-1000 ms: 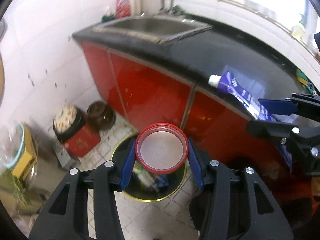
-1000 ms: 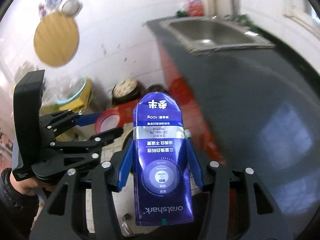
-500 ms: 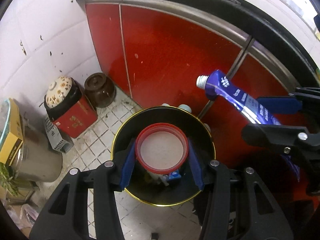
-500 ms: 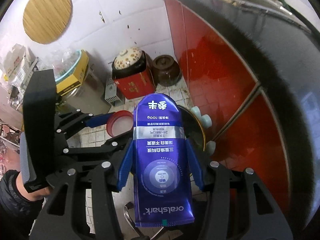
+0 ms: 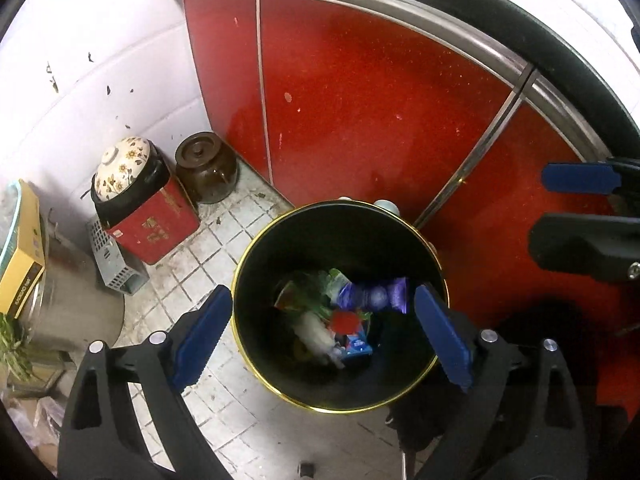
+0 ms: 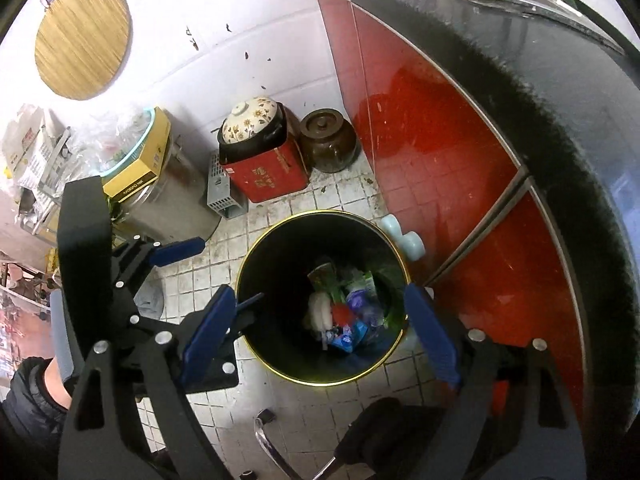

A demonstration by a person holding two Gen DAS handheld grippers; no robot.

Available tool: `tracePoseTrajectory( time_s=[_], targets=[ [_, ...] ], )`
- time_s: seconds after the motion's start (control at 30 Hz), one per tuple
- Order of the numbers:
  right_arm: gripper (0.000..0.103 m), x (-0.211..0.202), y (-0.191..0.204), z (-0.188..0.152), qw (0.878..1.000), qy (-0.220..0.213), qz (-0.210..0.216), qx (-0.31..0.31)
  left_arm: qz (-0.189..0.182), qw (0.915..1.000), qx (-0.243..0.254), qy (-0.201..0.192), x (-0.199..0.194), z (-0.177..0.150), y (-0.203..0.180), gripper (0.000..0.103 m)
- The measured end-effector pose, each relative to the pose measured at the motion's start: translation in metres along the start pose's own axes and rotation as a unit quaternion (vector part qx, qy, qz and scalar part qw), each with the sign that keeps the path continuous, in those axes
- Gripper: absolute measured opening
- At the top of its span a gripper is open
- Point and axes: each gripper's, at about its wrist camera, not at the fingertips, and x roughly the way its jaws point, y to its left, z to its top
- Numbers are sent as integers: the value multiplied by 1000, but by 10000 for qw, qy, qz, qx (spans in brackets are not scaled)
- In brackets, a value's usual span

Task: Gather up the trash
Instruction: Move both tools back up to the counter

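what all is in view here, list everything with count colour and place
trash bin: one, black with gold rim, on the floor by the cabinet
trash: mixed pile, purple tube, red lid, green wrappers, inside the bin
cabinet doors: red, behind the bin
brown jar: one, in the corner
red box: one, left of the jar, flowered lid above it
yellow box: one, far left
round mat: one, tan, on the wall
left gripper: blue fingers open, nothing between them, jaws have just been opening
right gripper: same, open over the bin
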Motion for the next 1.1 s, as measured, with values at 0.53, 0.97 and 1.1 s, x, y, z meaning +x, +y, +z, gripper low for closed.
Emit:
tracePoseTrajectory(
  time_s=[0.53, 0.97, 1.1],
  targets=[
    [96, -224, -86, -102, 9719, -1728, -1138, 1126, -647, 9875, 872, -1139, -124, 37, -132, 96],
    [96, -400, -202, -348, 8709, -2302, -2966, 3171, -2082, 9235, 2938, -1323, -177, -3, -404, 96],
    [96, -417, -216, -402, 8534, -2342, -3079, 3495, -2267, 9061, 3341, -1267, -183, -27, -452, 96]
  ],
)
